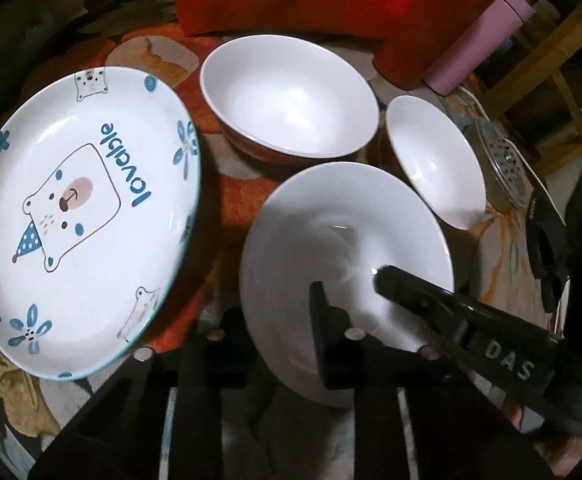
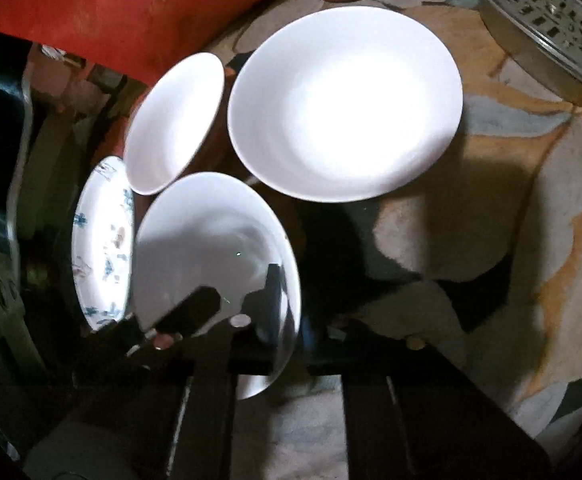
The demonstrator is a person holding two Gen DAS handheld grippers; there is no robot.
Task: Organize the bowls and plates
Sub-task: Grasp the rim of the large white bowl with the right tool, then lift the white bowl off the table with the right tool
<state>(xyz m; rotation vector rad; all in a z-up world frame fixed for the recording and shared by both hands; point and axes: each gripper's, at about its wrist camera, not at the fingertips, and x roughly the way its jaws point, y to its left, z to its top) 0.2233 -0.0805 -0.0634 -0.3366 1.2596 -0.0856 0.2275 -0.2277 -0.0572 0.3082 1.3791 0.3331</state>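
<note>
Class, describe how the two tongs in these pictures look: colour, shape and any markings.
Both tongs are black. The left tongs have flat, blocky fingers with small round silver studs near the base. The right tongs are long and tapered, with pale letters "DAS" on the side. No cables or sleeves are clearly visible.

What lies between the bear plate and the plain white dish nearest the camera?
Only a bare strip of patterned tablecloth separates the bear plate from the white dish; the left wrist view shows it clearly.

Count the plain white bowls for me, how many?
3: near bowl gripped by both grippers, big bowl behind it, small bowl to its right. None seems hidden.
</note>
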